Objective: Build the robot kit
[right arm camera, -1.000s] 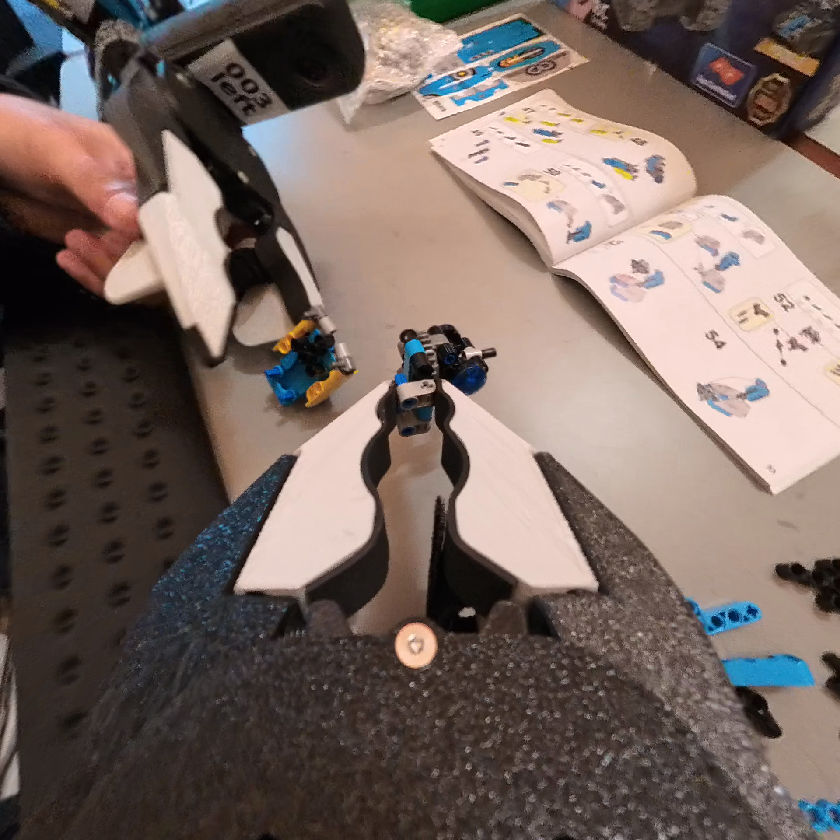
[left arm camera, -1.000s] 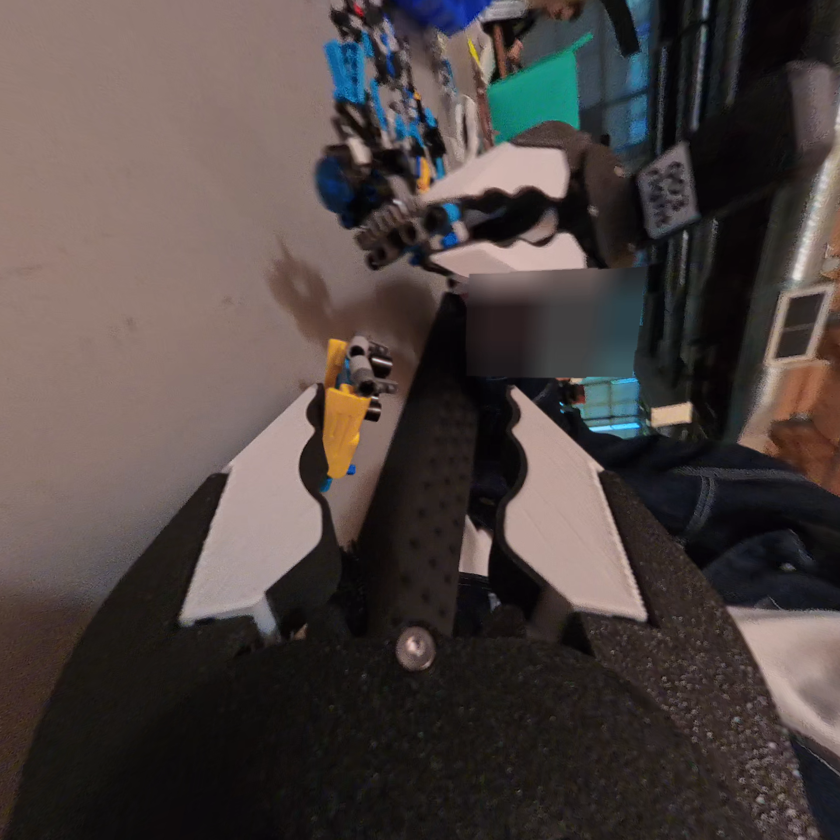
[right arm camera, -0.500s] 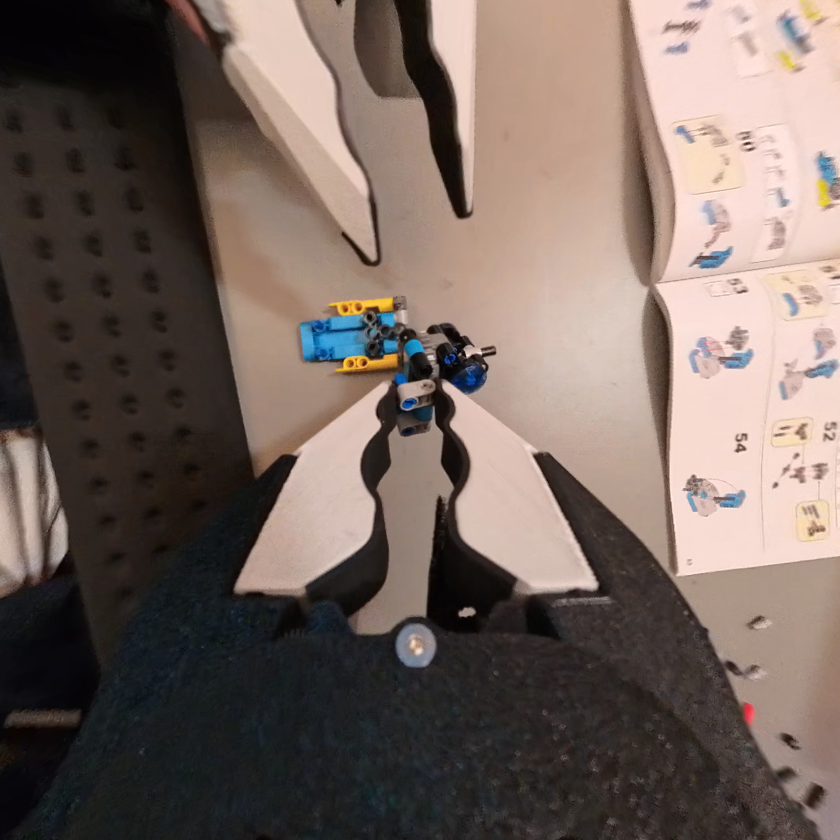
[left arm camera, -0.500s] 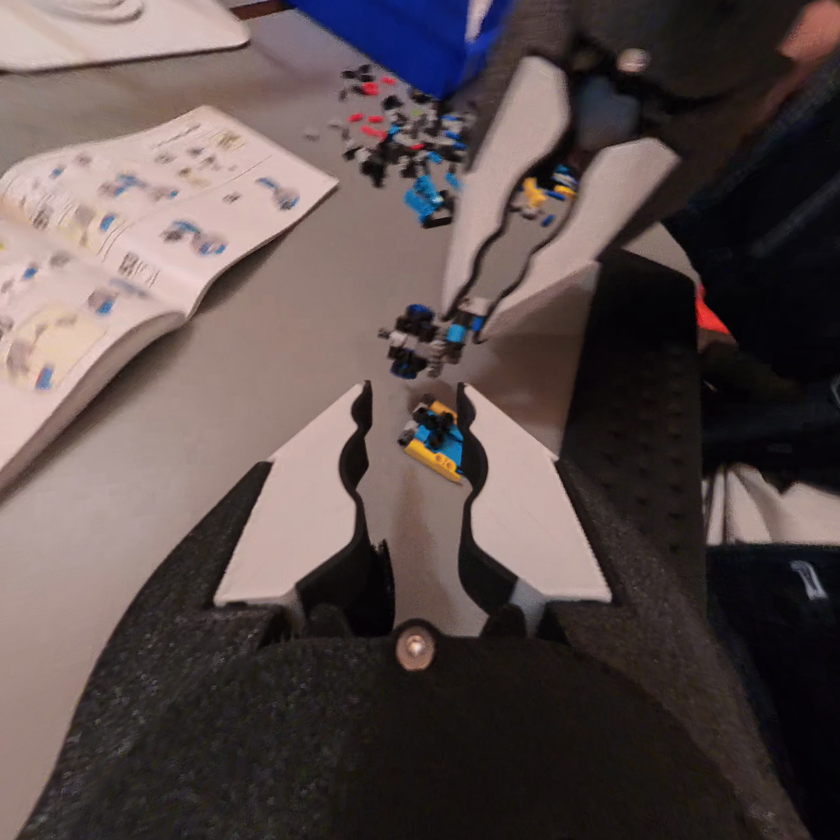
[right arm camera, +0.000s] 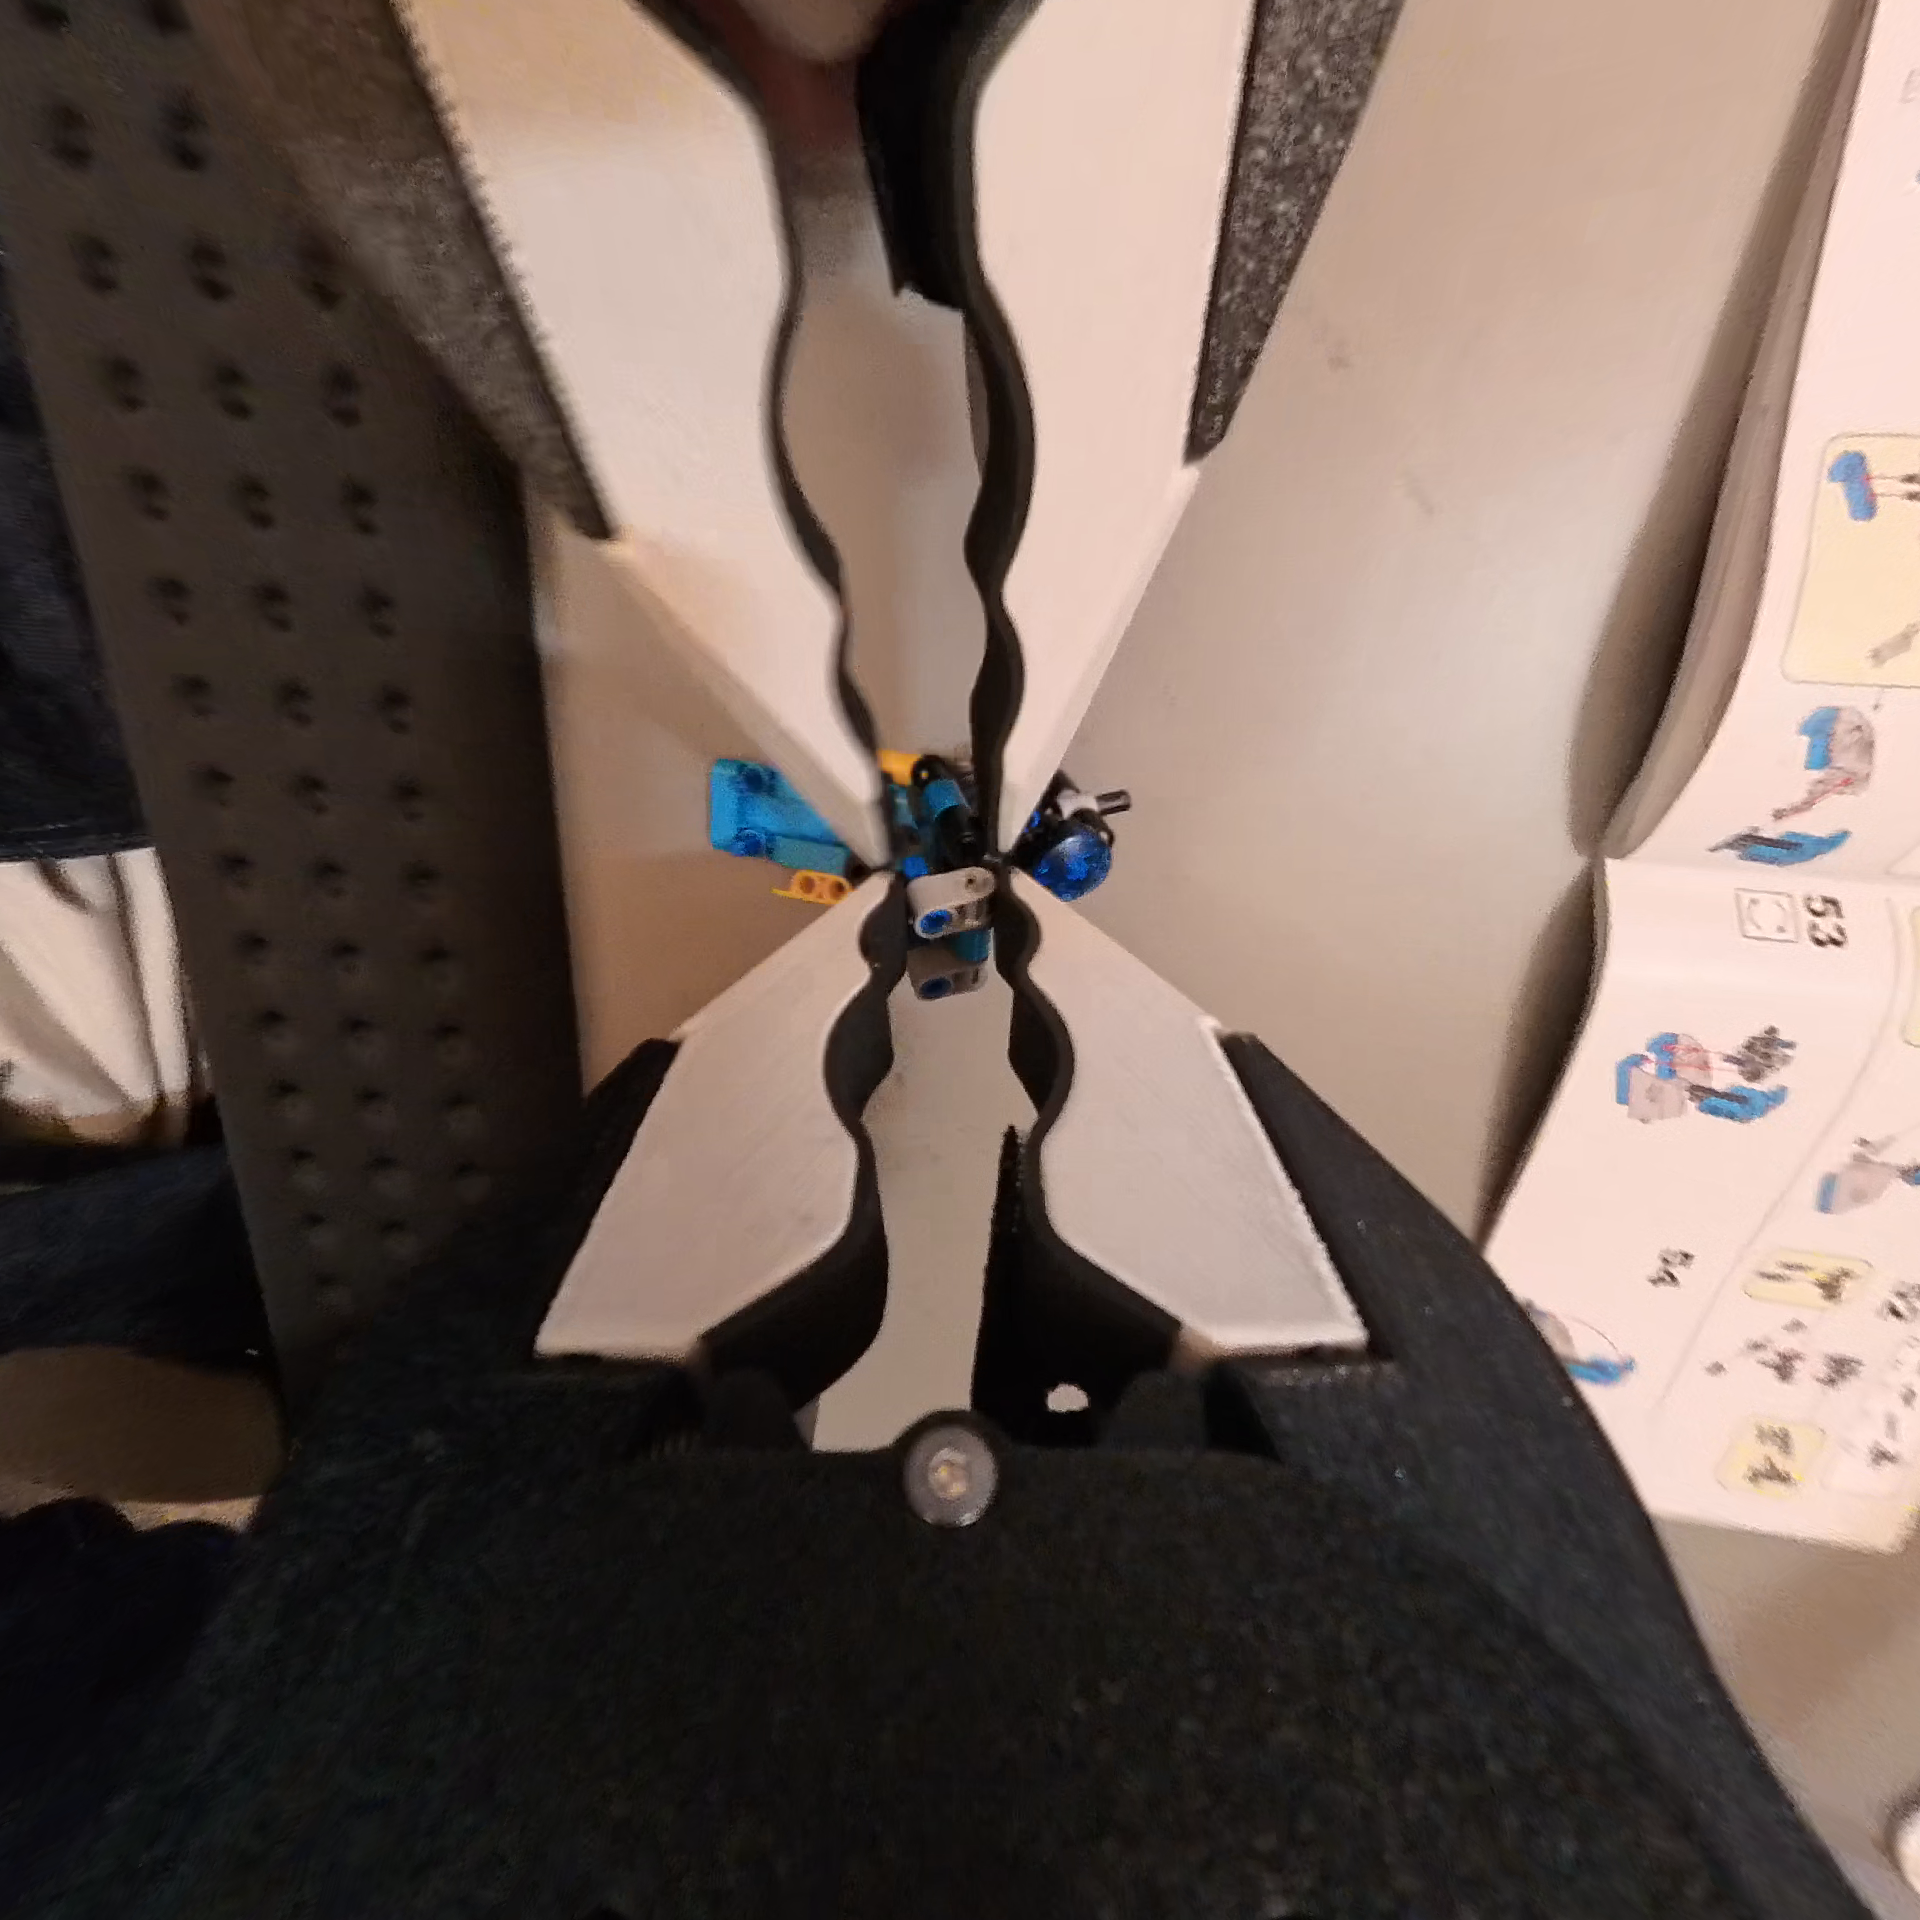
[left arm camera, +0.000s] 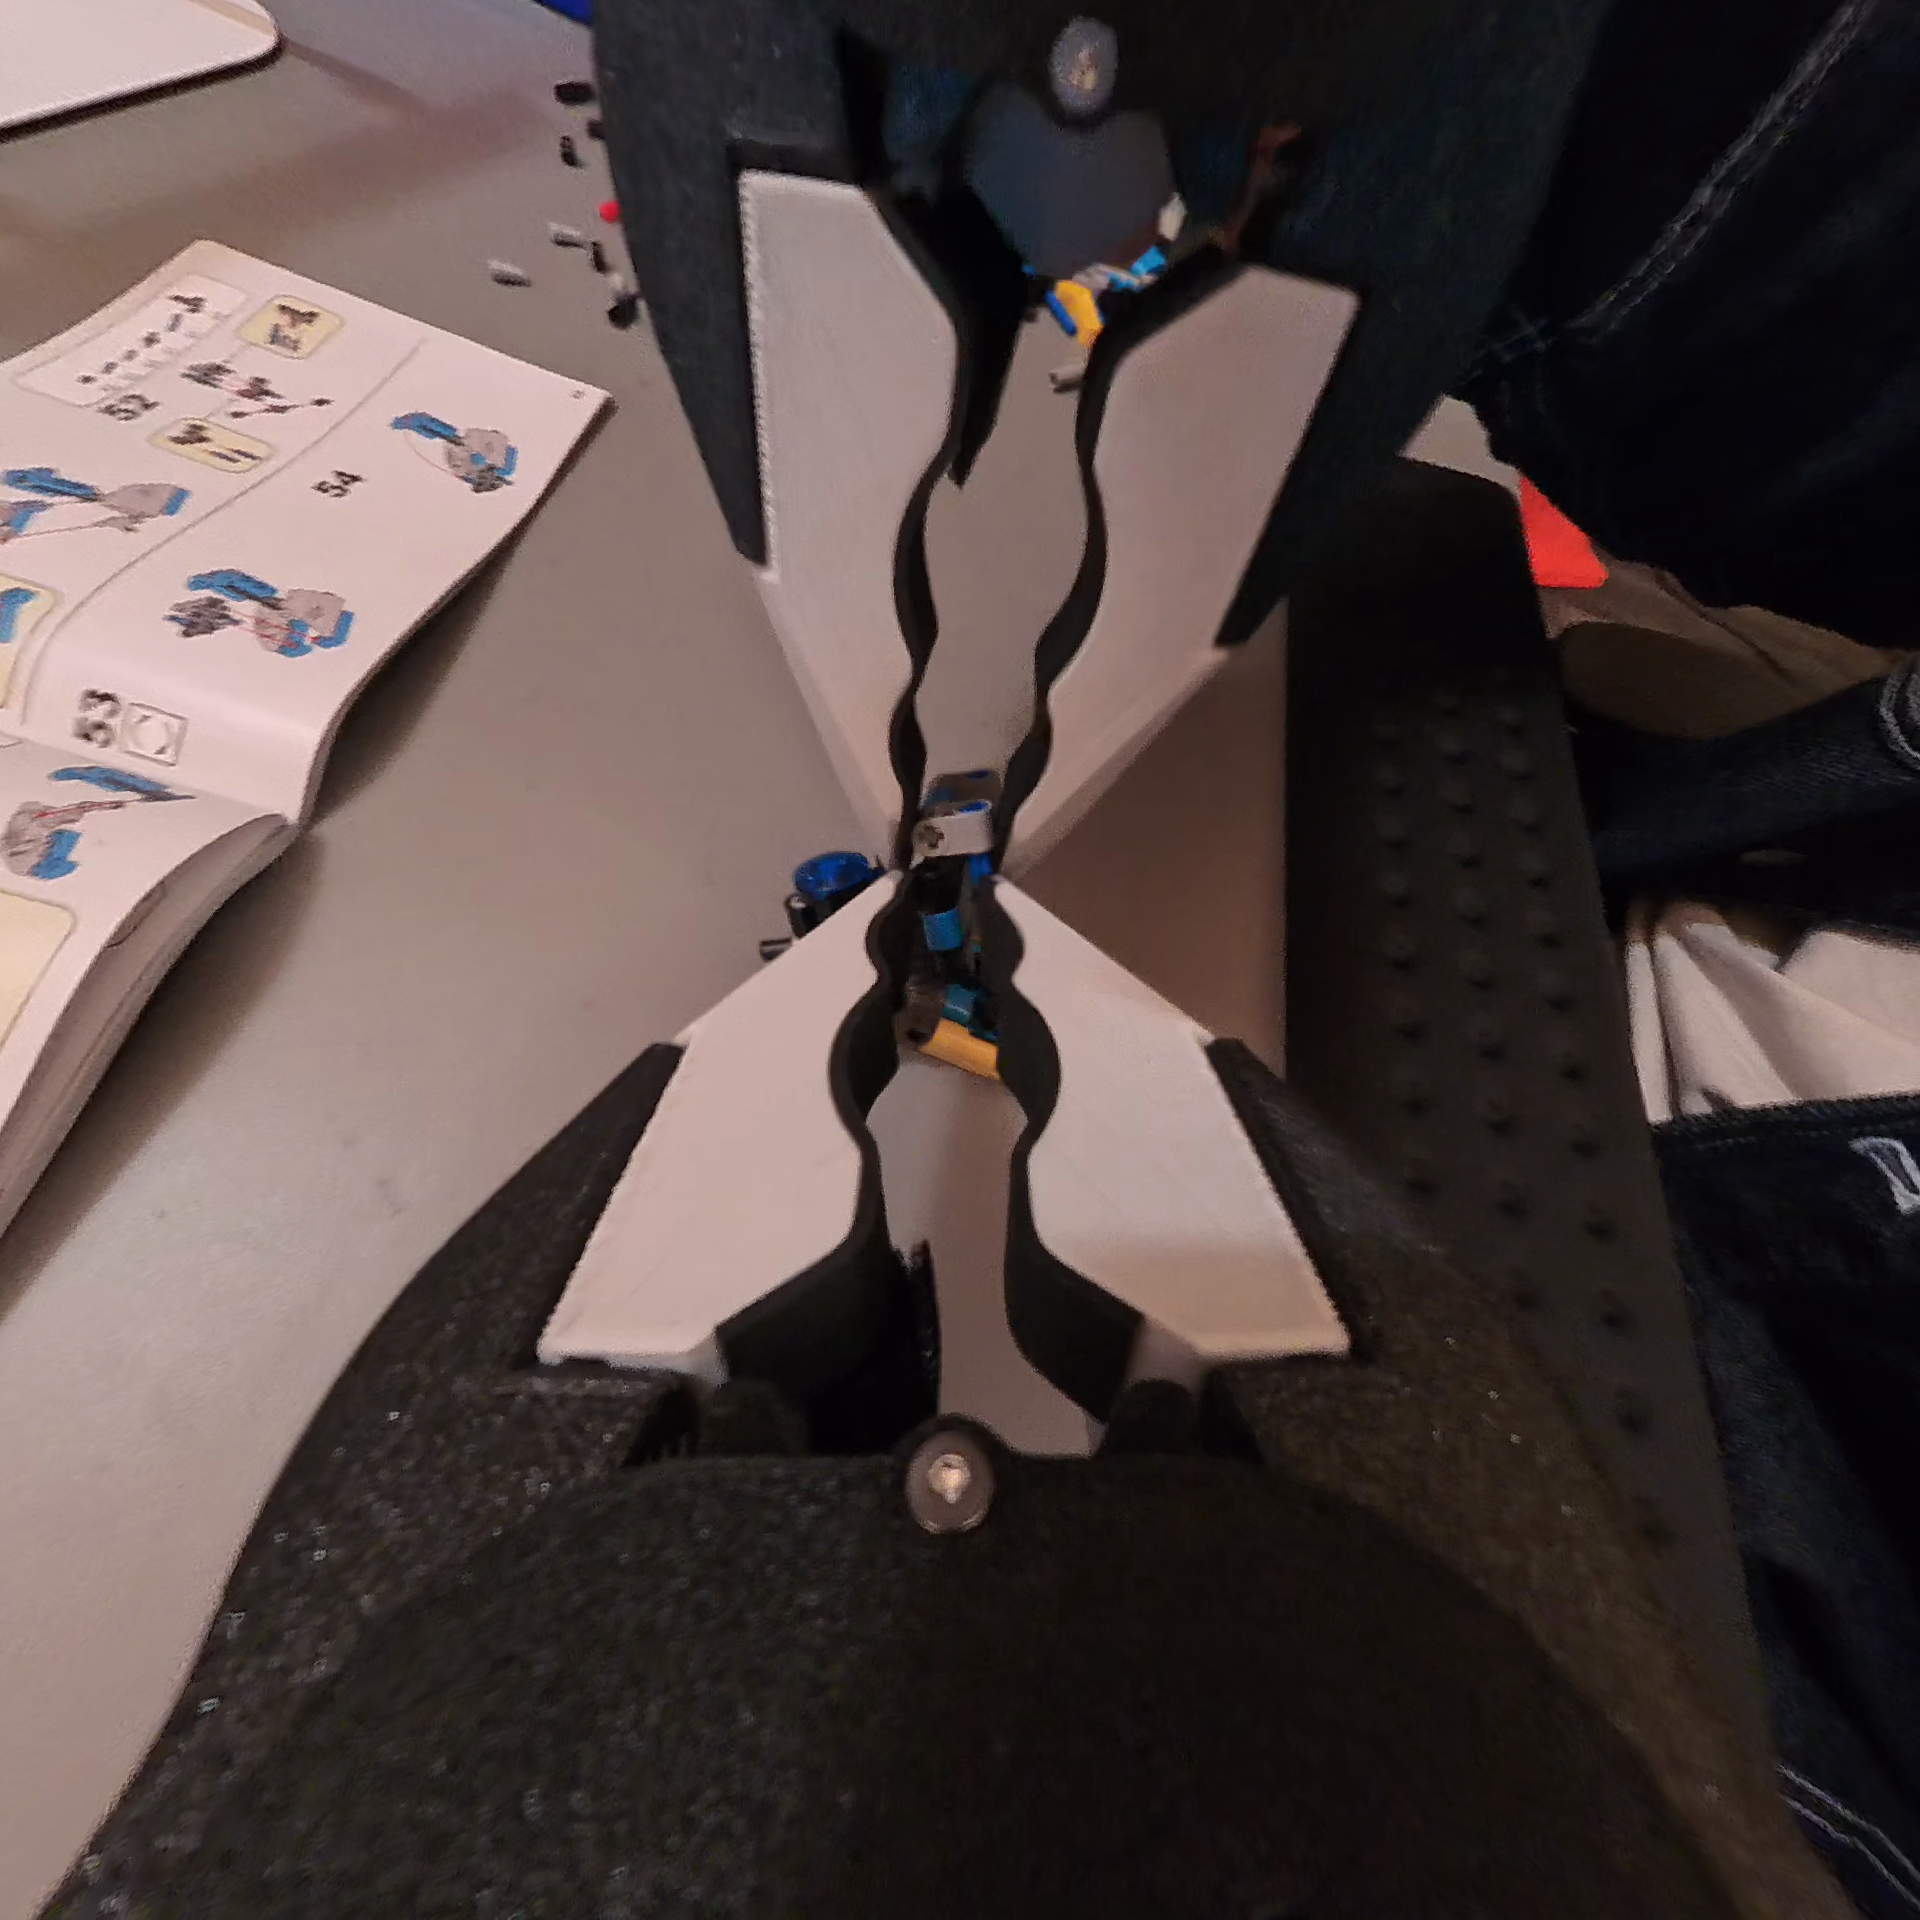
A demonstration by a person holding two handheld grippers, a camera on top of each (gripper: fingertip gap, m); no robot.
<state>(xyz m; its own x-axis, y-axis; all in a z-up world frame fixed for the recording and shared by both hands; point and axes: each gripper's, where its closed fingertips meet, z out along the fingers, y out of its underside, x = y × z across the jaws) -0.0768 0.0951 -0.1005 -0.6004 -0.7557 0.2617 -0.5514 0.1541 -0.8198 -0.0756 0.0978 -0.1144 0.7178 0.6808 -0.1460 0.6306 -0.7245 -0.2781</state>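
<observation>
My left gripper (left arm camera: pixel 943 883) and right gripper (right arm camera: pixel 940 883) point straight at each other, tips meeting nose to nose. Both sets of jaws narrowed to a thin gap, each clamped on something small between the tips.

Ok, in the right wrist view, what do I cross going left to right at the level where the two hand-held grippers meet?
Black perforated strip → light-blue brick panel → grey-and-blue pinned brick cluster gripped by the right hand-held gripper → dark-blue round stud → bare grey table → open white instruction booklet.

Blue-and-yellow brick assembly (right arm camera: pixel 940 831) (gripped both ends)
</observation>
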